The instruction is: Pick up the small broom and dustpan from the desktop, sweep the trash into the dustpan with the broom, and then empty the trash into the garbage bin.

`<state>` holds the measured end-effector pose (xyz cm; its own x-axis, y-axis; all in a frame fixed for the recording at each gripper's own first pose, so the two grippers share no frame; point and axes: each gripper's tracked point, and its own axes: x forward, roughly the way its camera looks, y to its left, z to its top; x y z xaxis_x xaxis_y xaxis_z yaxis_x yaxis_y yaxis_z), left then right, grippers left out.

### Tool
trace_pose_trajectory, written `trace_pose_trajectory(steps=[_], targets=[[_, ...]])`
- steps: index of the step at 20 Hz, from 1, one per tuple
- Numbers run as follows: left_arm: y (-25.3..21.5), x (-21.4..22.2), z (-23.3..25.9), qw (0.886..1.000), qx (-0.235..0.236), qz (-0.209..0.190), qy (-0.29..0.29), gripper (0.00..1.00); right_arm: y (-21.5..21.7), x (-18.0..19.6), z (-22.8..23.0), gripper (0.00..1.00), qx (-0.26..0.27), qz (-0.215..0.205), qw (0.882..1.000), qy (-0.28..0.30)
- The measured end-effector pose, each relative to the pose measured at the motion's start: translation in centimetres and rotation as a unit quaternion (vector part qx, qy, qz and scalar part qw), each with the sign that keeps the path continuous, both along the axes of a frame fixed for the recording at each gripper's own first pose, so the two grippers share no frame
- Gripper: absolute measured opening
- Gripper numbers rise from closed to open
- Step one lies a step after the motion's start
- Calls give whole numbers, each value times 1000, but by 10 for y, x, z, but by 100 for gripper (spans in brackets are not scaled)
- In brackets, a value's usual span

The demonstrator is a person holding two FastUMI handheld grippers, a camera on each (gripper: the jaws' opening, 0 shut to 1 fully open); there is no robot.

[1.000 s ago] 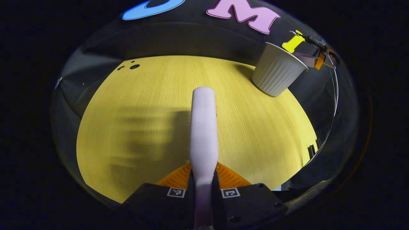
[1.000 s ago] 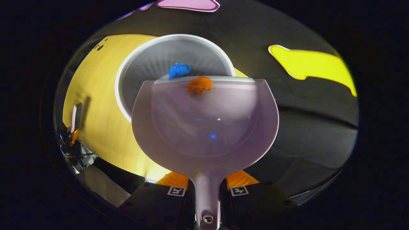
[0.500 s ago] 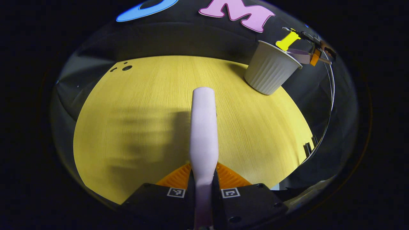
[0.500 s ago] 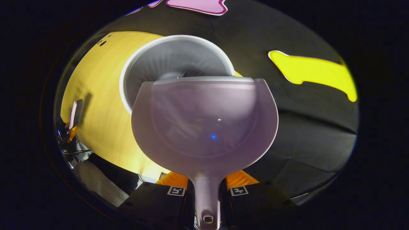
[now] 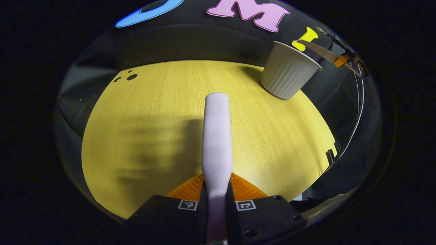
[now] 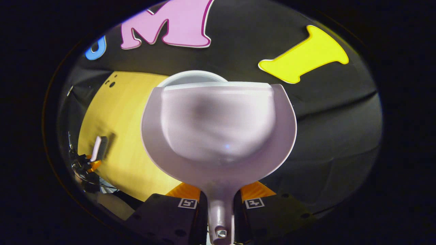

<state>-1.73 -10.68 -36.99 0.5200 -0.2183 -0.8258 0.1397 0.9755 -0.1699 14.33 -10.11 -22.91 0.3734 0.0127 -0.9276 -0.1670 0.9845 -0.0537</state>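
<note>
In the left gripper view my left gripper [image 5: 216, 200] is shut on the pale lilac broom [image 5: 217, 136], which points forward over the yellow desktop [image 5: 146, 129]. The ribbed white garbage bin [image 5: 287, 75] stands at the table's far right, with the dustpan [image 5: 323, 52] held by the other gripper just past its rim. In the right gripper view my right gripper [image 6: 220, 200] is shut on the handle of the lilac dustpan [image 6: 218, 126], whose pan holds nothing. The bin's rim [image 6: 190, 75] peeks out behind the pan's front edge. The left gripper with the broom [image 6: 97, 149] appears at the far left.
Small dark holes [image 5: 131, 77] mark the desktop's far left corner. The table's right edge [image 5: 327, 136] drops off beside a thin cable [image 5: 356, 112]. The broom's shadow [image 5: 160, 143] lies on the wood left of the broom.
The blue and orange trash slid off the dustpan into the bin. The dustpan then tipped back up and away, so the bin now sits mostly hidden behind it. The broom stayed nearly still.
</note>
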Motion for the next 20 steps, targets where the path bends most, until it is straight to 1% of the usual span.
trace_pose_trajectory(steps=[3,4,5,8,11,14,16,20], targets=[[0,4,0,1000,4,-5,-2,27,22,-25,20,35,24,10,999,-38],[-1,5,-1,1000,4,-5,-1,30,32,-36,28,35,34,14,998,-44],[-1,6,-2,1000,4,-5,-1,27,45,-46,30,35,43,20,998,-47],[-3,9,-3,1000,6,-4,-4,27,89,-85,23,35,61,44,996,-42],[-1,12,-5,1000,15,-1,-6,26,132,-122,1,36,80,70,994,-24],[4,10,-10,1000,24,5,-2,27,165,-152,-28,36,92,82,992,-6],[6,8,-15,999,31,7,1,27,187,-169,-55,36,103,80,991,6],[11,7,-23,999,41,7,4,27,228,-195,-113,36,124,61,990,36]])
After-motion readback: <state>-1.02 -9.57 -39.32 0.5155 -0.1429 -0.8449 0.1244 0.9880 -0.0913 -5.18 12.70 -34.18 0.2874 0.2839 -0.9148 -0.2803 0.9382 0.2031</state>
